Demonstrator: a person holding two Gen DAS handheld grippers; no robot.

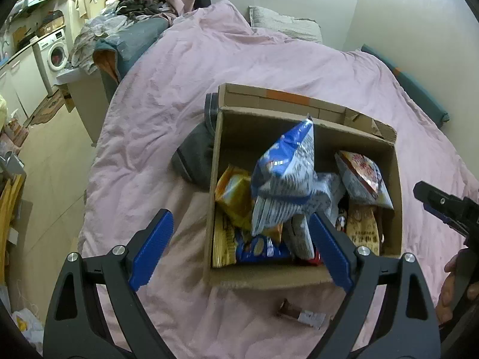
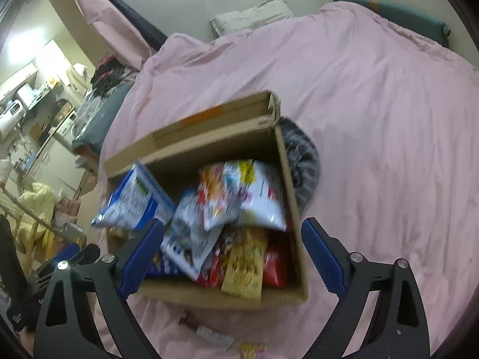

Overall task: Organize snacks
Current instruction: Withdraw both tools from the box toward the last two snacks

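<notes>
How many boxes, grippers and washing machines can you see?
Cardboard box: 1
Grippers: 2, the left gripper and the right gripper
Washing machine: 1
Total: 4

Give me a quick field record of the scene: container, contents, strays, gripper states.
container: open cardboard box on the pink duvet
contents: packed with snack bags; blue-and-white bag sticking up on top, yellow bag at its left
strays: one wrapped bar on the duvet in front of the box
left gripper: open, empty
right gripper: open, empty, over the box
</notes>
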